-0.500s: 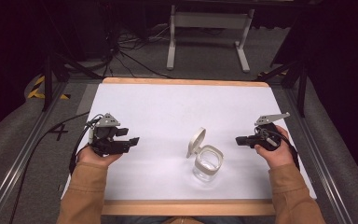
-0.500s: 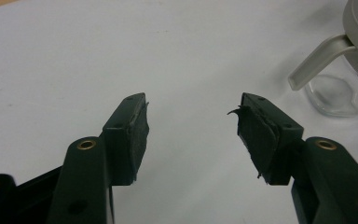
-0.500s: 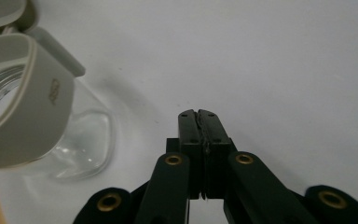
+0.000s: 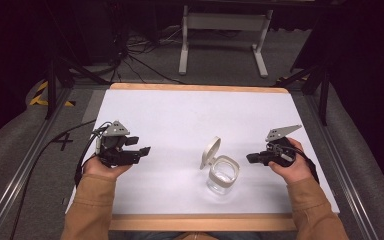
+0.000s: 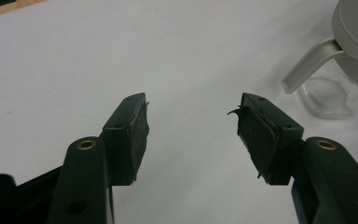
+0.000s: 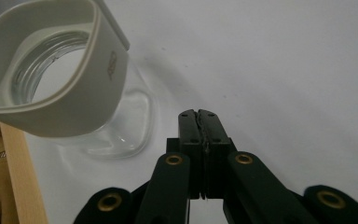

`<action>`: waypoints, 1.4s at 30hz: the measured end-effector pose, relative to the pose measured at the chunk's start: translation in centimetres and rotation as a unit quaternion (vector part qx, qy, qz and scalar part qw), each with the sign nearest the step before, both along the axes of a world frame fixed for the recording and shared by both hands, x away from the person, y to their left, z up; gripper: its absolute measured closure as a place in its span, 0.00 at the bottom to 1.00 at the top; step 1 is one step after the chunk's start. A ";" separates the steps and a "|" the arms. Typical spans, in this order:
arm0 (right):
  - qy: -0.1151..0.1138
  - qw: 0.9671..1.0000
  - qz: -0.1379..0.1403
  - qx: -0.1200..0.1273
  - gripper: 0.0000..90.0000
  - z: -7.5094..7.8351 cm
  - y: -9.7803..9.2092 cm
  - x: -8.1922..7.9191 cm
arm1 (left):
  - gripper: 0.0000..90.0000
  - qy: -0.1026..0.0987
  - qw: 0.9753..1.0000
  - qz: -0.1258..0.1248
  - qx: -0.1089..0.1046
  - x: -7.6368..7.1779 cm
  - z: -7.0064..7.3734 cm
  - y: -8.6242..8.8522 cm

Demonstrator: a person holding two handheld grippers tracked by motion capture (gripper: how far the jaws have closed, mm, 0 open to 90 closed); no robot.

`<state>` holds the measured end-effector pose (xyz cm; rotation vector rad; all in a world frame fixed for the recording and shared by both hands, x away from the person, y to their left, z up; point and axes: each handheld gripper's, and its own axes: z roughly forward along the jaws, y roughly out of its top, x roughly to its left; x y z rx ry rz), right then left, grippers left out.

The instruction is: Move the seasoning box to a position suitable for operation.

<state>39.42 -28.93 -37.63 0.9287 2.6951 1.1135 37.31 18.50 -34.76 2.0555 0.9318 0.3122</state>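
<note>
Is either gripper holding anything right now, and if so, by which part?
Nothing is held. The left gripper is open on empty air, the right gripper is shut on nothing, beside the jar.

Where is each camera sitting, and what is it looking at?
High view: sits above the person's side, looks forward and down on the white table; shows both forearms, the left gripper and the right gripper.
Left gripper view: rides on the left gripper, looks along its open jaws over the table toward the glass jar and its raised lid.
Right gripper view: rides on the right gripper, looks along its shut jaws, with the jar's white rim close by.
Shared: all three views show the jar.
</note>
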 end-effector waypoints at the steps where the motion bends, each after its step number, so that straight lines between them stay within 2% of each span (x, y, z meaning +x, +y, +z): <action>1: -0.001 1.000 0.013 -0.007 1.00 -0.1 0.5 -0.1 | 0.48 0.002 1.000 -0.002 0.002 0.0 0.1 -0.1; 3: 0.003 0.999 0.024 -0.020 1.00 -0.3 1.3 -0.4 | 0.48 0.001 1.000 -0.004 -0.001 0.0 0.1 -0.2; 10: 0.015 0.997 0.062 -0.038 1.00 -1.3 3.1 -0.8 | 0.48 0.000 1.000 -0.007 0.000 0.0 0.2 -0.4; 26: 0.019 0.995 0.077 -0.053 1.00 -1.5 3.9 -1.3 | 0.48 0.002 1.000 -0.007 -0.001 0.0 0.2 -0.4; 30: 0.030 0.993 0.095 -0.067 1.00 -1.8 4.4 -1.7 | 0.48 0.002 1.000 -0.008 0.001 0.1 0.2 -0.4; 31: 0.029 0.992 0.101 -0.070 1.00 -1.8 4.5 -1.7 | 0.48 -0.003 1.000 -0.010 0.002 0.1 0.2 -0.5; 34: 0.037 0.989 0.119 -0.075 1.00 -1.9 4.9 -2.1 | 0.48 0.001 1.000 -0.010 0.001 0.1 0.2 -0.5; 42: 0.041 0.985 0.145 -0.089 1.00 -2.0 5.8 -2.8 | 0.48 0.001 1.000 -0.015 0.004 0.3 0.3 -0.8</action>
